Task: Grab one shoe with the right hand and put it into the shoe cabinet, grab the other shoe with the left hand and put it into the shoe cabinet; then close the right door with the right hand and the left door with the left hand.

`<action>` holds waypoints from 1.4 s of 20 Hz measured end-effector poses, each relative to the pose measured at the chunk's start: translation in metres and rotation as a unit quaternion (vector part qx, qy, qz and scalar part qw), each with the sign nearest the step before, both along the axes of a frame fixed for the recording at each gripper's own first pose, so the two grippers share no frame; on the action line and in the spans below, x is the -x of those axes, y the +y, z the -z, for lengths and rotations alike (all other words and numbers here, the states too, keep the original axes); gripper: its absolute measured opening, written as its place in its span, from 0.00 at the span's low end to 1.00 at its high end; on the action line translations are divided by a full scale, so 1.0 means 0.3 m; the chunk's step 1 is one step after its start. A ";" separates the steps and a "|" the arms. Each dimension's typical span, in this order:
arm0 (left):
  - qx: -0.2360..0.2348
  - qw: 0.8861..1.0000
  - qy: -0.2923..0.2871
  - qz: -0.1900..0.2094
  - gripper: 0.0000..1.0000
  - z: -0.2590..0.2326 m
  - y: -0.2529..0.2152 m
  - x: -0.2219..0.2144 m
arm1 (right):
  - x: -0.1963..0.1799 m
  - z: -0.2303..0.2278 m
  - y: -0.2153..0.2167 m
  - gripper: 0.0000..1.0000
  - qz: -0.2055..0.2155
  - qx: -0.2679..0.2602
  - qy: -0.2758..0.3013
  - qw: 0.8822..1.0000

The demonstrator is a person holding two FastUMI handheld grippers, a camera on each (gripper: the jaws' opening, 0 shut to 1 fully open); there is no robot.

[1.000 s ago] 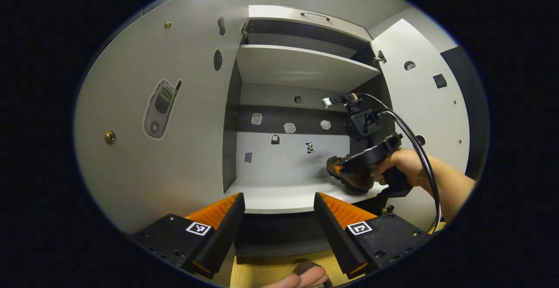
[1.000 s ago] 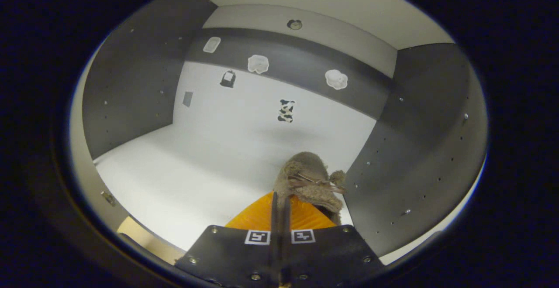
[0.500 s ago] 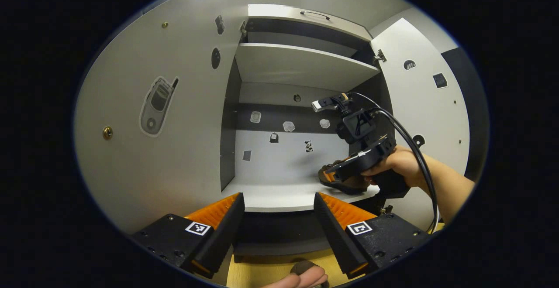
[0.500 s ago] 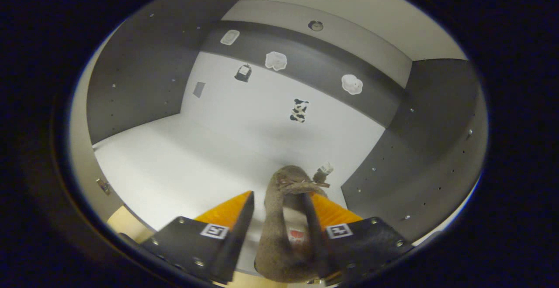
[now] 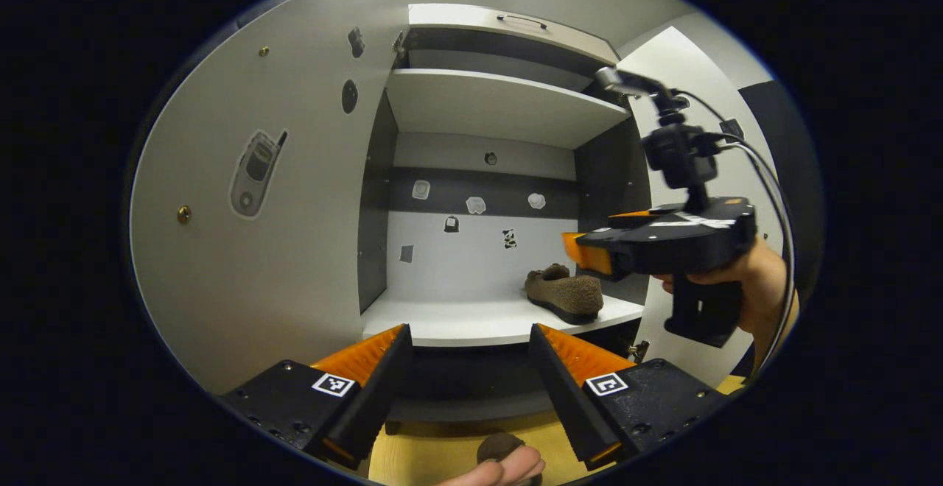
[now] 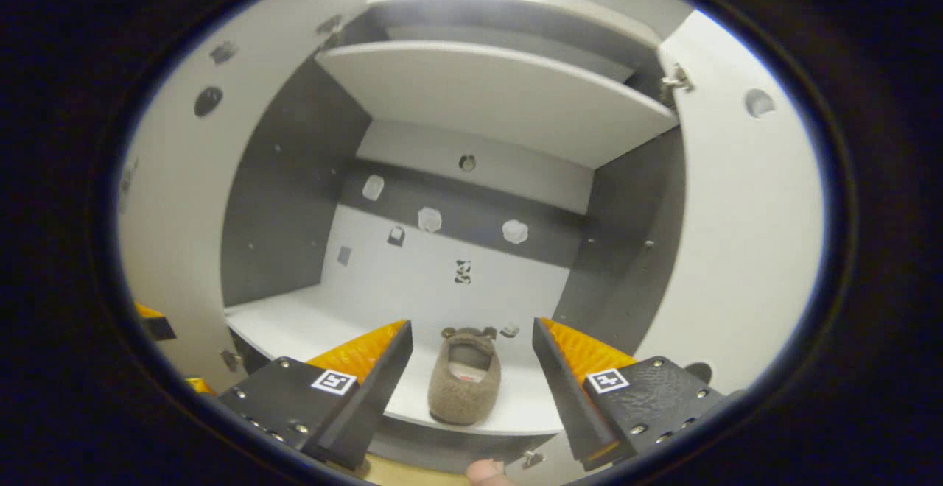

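Note:
A brown fuzzy shoe [image 5: 566, 293] lies on the lower shelf [image 5: 457, 320] of the open shoe cabinet, at its right end near the dark side wall. In the right gripper view the same shoe [image 6: 465, 386] lies heel toward me, just beyond my open right gripper [image 6: 471, 339], which touches nothing. In the left gripper view the right gripper [image 5: 582, 250] hovers outside the cabinet, above and right of the shoe, held by a hand [image 5: 751, 280]. My left gripper [image 5: 469, 346] stands open and empty before the cabinet. A brown rounded thing [image 5: 495, 445], perhaps the other shoe, lies on the floor below it.
Both cabinet doors stand open: the left door [image 5: 258, 250] with a phone sticker, the right door [image 5: 685, 81] behind the right gripper. An upper shelf [image 5: 493, 103] spans the cabinet. A cable [image 5: 773, 177] trails from the right gripper. The floor [image 5: 442, 449] is wooden.
The right gripper opened, left the shoe on the lower shelf, and drew back out of the cabinet and upward. My left gripper hardly moved.

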State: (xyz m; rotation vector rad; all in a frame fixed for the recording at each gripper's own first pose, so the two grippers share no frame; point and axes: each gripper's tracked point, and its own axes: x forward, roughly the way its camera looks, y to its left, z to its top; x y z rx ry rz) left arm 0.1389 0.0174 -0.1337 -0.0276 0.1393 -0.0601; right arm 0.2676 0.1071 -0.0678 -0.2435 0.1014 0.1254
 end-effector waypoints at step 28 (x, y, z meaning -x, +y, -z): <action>0.064 0.956 0.287 0.007 0.97 0.919 -0.057 0.279 | 0.853 0.282 -0.221 0.98 -0.002 -0.132 -0.011 0.991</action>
